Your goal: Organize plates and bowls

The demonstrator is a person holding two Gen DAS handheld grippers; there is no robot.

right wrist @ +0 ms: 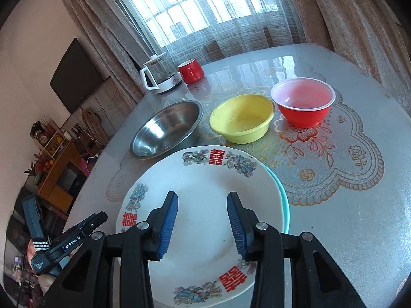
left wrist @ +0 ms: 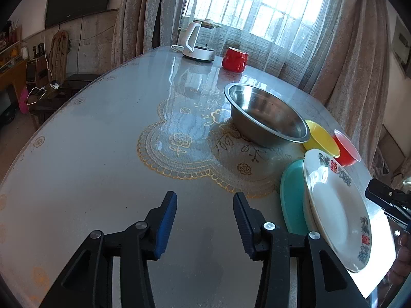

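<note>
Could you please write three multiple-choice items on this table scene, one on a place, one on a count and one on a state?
1. What lies directly under the white patterned plate?
A. a teal plate
B. the steel bowl
C. the red mug

2. How many bowls stand beyond the plates?
A. one
B. three
C. five

3. How is the right claw?
A. shut on the plate's rim
B. open, empty, over the plate
C. shut on the yellow bowl

Answers:
1 A: the teal plate peeks out beneath its edge.
2 B: steel bowl, yellow bowl, red bowl.
3 B: its pads stand apart with nothing between them.
</note>
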